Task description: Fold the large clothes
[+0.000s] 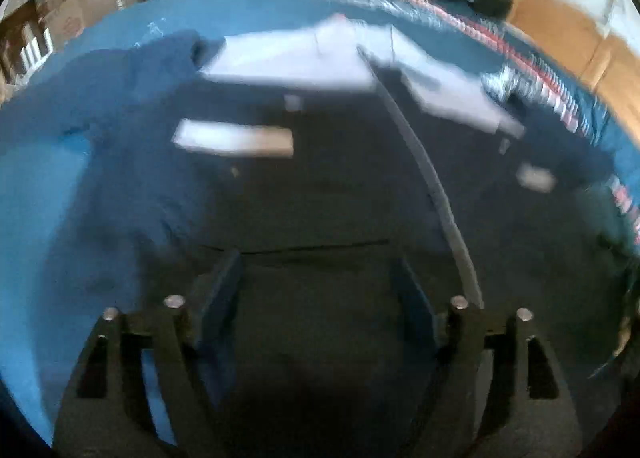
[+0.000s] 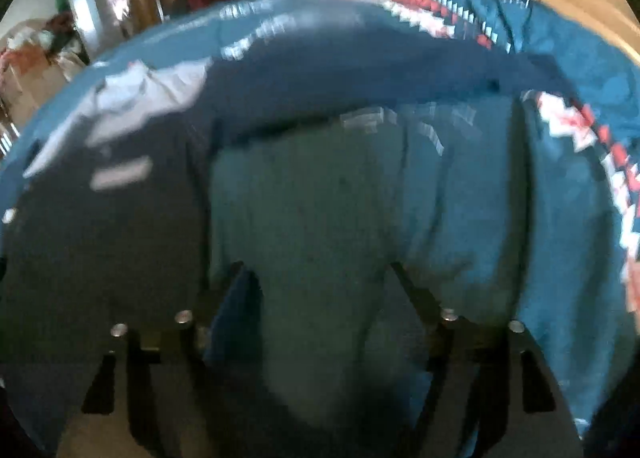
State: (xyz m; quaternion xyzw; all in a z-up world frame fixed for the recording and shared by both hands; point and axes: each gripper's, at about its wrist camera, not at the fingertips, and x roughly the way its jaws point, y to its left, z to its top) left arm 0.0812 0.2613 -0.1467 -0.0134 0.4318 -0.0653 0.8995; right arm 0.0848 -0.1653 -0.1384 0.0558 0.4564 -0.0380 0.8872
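Both tools, left [image 1: 316, 274] and right [image 2: 320, 282], gaped wide, holding nothing; dark navy zip-front jacket [image 1: 320, 185] lay straight ahead, nearer left.

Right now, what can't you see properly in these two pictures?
- Left wrist view: the dark jacket is smeared by motion blur, so its white patches can't be read.
- Left wrist view: the jacket's near part is cut off behind the left fingers.
- Right wrist view: the patterned blue cloth is blurred; its print is unclear.
- Right wrist view: whether the right fingers touch fabric is unclear.
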